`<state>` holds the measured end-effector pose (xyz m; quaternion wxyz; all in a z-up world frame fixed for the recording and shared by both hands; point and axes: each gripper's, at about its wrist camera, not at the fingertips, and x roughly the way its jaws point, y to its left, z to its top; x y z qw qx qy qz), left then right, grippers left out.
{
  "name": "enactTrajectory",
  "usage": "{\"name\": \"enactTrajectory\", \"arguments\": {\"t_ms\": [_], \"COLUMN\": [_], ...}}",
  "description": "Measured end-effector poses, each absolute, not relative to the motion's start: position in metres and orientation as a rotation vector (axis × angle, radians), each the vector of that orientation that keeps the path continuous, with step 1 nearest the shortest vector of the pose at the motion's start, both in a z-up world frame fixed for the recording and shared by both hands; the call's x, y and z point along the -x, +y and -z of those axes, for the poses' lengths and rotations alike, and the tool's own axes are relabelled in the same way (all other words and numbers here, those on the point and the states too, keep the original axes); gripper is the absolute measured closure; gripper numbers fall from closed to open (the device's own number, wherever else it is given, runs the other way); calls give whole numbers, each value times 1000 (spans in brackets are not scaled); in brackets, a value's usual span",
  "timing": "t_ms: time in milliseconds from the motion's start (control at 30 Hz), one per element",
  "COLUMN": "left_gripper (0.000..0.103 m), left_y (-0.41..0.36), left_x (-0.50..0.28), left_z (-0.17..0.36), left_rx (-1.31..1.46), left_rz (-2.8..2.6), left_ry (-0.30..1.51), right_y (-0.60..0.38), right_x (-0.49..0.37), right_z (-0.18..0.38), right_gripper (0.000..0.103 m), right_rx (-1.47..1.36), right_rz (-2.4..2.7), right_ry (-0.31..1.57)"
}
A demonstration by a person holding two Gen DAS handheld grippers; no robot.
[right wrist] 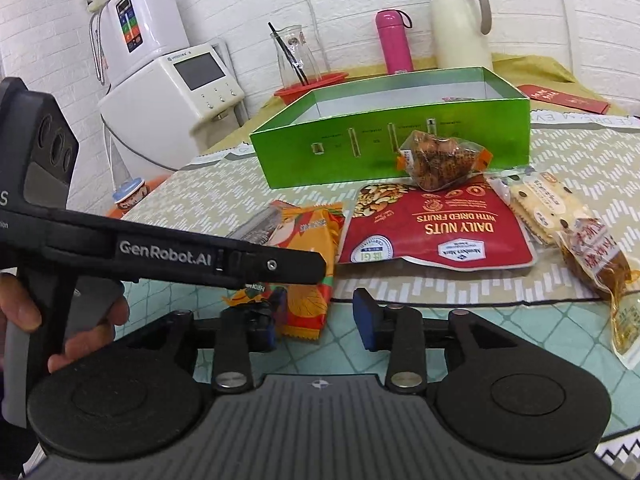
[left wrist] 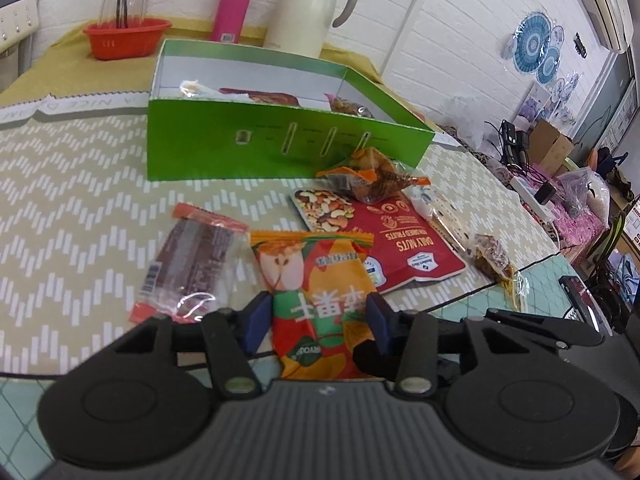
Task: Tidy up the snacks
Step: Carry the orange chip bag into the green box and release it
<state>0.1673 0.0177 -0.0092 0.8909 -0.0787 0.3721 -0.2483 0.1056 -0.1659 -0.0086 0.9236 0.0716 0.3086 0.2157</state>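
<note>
The orange apple-chip packet lies flat on the patterned tablecloth, at the near edge of the snack cluster. Its long axis runs away from the left gripper toward the green box, roughly in line with the direction the gripper points. The left gripper's two blue pads straddle the packet's near half across its short width — one on each long edge. The gap matches the packet's width closely; whether the pads press the foil or merely flank it cannot be told.

The right gripper hangs over the teal mat, jaws standing apart with nothing between them; the packet lies just off its left pad. The left gripper is the nearer one, and the coming lift toward the box depends on its pads closing squarely on the packet's long edges.

The left wrist view shows the inside of the box, where a few snacks already lie, and a dark jerky pack just beside the packet. The right wrist view hides the box contents behind the front wall but shows the left tool's black arm crossing over the packet, the hand holding it, and the full label of the red nuts pouch.
</note>
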Motion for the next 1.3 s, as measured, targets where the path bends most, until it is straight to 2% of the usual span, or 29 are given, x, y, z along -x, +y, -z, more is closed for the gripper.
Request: {"name": "enactTrajectory", "arguments": {"t_ms": [67, 133, 200, 467, 767, 1300], "left_gripper": [63, 66, 85, 86, 86, 86], "left_y": [19, 18, 18, 17, 10, -11], "left_x": [-167, -164, -158, -153, -204, -313], "left_z": [9, 6, 2, -39, -78, -66], "left_rx": [171, 163, 154, 161, 211, 252], "left_rz": [511, 492, 475, 485, 468, 443], "left_ry": [771, 762, 741, 613, 518, 579], "right_y": [-164, -163, -165, -170, -176, -195], "right_x": [-109, -110, -106, -100, -149, -240], "right_z": [11, 10, 7, -24, -58, -37], "right_gripper": [42, 79, 81, 81, 81, 81], "right_rx": [-161, -163, -163, -142, -142, -181], "right_rz": [-466, -455, -459, -463, -450, -402], "right_ry": [630, 641, 638, 505, 379, 389]}}
